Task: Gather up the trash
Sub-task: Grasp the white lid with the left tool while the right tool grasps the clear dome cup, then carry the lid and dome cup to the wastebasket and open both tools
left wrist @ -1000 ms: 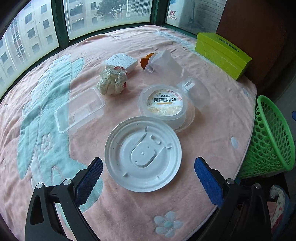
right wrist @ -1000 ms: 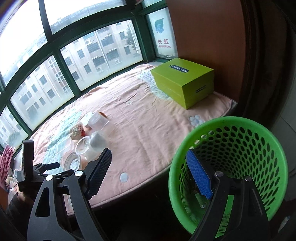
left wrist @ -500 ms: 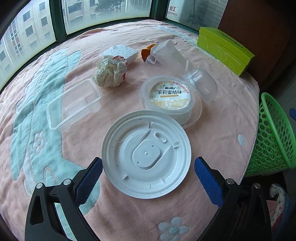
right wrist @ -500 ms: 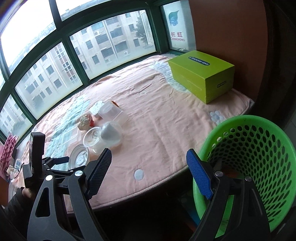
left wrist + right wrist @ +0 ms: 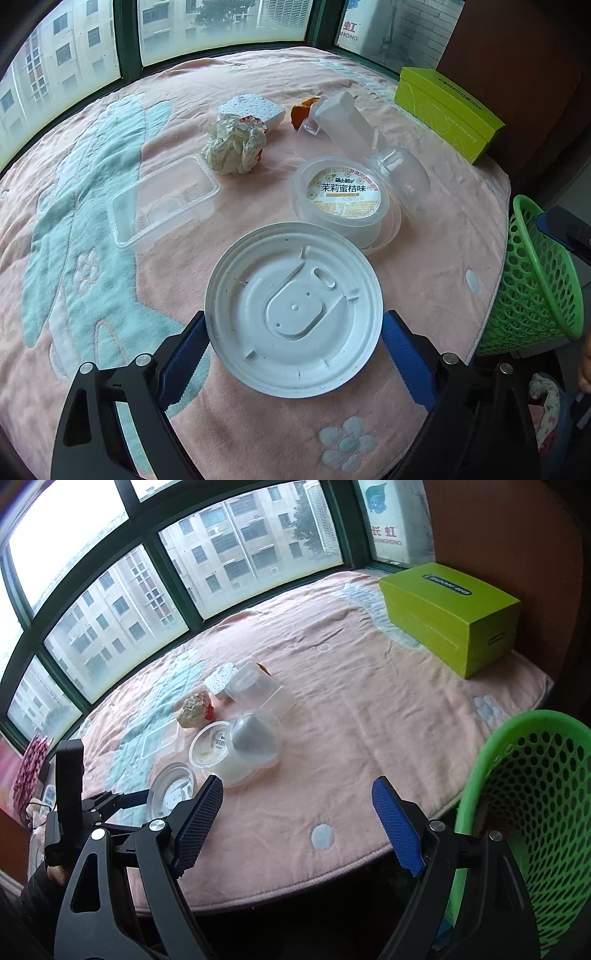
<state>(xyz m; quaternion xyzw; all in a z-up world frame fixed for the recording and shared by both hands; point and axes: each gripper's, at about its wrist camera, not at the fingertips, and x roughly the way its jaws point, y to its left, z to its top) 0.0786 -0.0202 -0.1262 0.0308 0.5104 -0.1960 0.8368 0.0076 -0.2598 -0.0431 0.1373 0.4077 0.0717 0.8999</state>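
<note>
A white round plastic lid (image 5: pixel 293 308) lies on the pink blanket, right between the blue pads of my left gripper (image 5: pixel 291 332). Its jaws are closing, and the pads stand at the lid's rim on both sides. From the right wrist view the same lid (image 5: pixel 171 792) and the left gripper (image 5: pixel 110 801) show at the far left. My right gripper (image 5: pixel 297 805) is open and holds nothing, hovering over the blanket's near edge. The green mesh basket (image 5: pixel 528 812) stands just right of it, beside the bed (image 5: pixel 535 280).
Behind the lid lie a labelled jelly cup (image 5: pixel 345 194), a clear dome (image 5: pixel 400 173), a clear tray (image 5: pixel 162 201), crumpled paper (image 5: pixel 236 146), a white foam block (image 5: pixel 253 110), orange peel (image 5: pixel 301 112) and a clear container (image 5: pixel 343 118). A green box (image 5: pixel 447 110) sits far right.
My left gripper came down closer to the white lid and its jaws narrowed onto the rim. My right gripper swung left, from over the basket to the blanket's edge.
</note>
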